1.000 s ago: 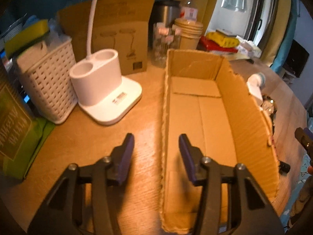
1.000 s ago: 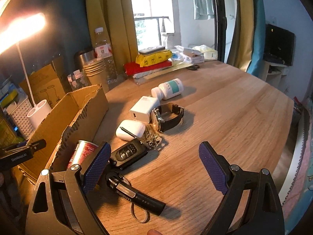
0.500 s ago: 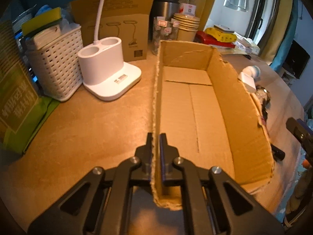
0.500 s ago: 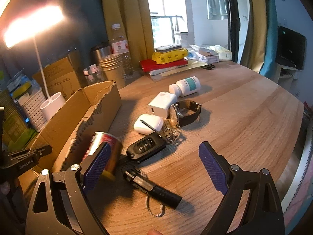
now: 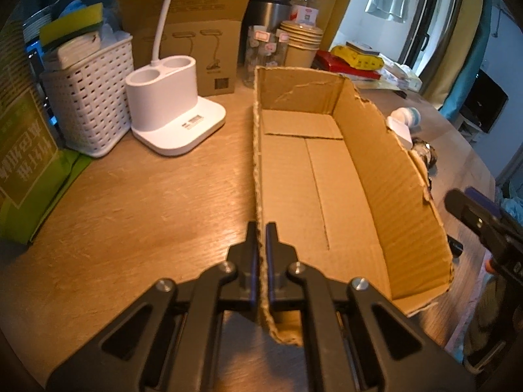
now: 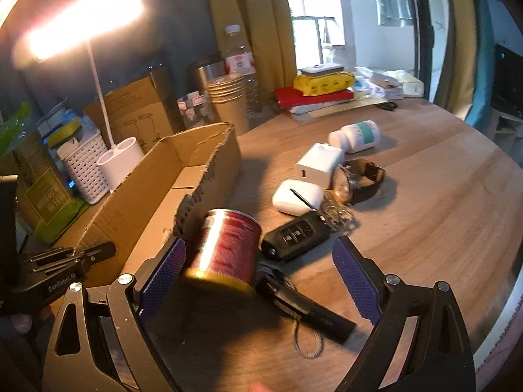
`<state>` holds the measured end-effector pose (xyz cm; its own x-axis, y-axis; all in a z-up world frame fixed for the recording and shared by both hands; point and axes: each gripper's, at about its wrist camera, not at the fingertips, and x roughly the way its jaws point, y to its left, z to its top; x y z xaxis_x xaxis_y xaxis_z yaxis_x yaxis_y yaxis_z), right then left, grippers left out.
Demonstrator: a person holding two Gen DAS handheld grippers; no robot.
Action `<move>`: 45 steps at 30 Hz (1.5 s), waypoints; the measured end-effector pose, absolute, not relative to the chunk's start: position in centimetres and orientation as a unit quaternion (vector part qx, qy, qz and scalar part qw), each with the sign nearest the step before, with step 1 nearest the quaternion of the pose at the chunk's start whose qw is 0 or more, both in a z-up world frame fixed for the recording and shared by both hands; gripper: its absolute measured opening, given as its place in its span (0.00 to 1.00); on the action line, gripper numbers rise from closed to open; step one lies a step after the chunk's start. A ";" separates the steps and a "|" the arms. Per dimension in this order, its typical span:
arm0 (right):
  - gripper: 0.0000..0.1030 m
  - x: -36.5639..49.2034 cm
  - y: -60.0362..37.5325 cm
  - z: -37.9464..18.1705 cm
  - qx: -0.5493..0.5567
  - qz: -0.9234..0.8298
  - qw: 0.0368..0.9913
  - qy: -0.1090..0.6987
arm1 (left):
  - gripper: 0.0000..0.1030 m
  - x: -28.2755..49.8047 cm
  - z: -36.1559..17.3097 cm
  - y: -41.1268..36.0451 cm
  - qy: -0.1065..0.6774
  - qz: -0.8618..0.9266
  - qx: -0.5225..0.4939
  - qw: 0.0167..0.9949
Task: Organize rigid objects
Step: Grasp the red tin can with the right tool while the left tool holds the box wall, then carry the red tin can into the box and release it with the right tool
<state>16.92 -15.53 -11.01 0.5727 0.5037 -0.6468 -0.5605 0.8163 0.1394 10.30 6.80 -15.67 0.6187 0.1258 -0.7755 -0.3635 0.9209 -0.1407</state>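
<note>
Brown corrugated cardboard forms the open box (image 5: 327, 176) that lies on the wooden table (image 5: 147, 202), and its near left wall is pinched between the fingers of the left gripper (image 5: 261, 245), one finger outside the wall and one inside. The floor of the box is seen bare in the left wrist view. In the right wrist view the right gripper (image 6: 258, 272) is spread wide, with a red can (image 6: 225, 251) standing between its blue pads (image 6: 163, 274), close to the left pad; whether that pad touches the can cannot be told, as the can is blurred. The can stands on the table just outside the torn right wall of the box. Beside the can a black car key (image 6: 295, 236) is seen, and a black flashlight (image 6: 307, 307) with a grey cord lies in front of it, between the pads. Farther off, a white earbud case (image 6: 295, 196), a white charger (image 6: 318, 165), a wristwatch (image 6: 359, 176) and a white pill bottle (image 6: 356, 135) are grouped close together on the table. To the left of the box a white lamp base (image 5: 170, 104) and a white basket (image 5: 88, 98) are placed.
</note>
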 end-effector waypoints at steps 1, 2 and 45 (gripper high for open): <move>0.90 17.1 -15.3 -11.0 -0.041 0.304 0.884 0.353 | 0.04 10.3 -15.7 6.8 0.414 0.136 -0.145 0.888; 0.90 17.4 -15.1 -11.1 -0.041 0.308 0.881 0.356 | 0.04 10.3 -15.7 6.9 0.414 0.134 -0.145 0.889; 0.56 17.5 -16.1 -9.4 -0.010 0.354 0.854 0.380 | 0.04 9.9 -15.7 7.4 0.405 0.112 -0.142 0.896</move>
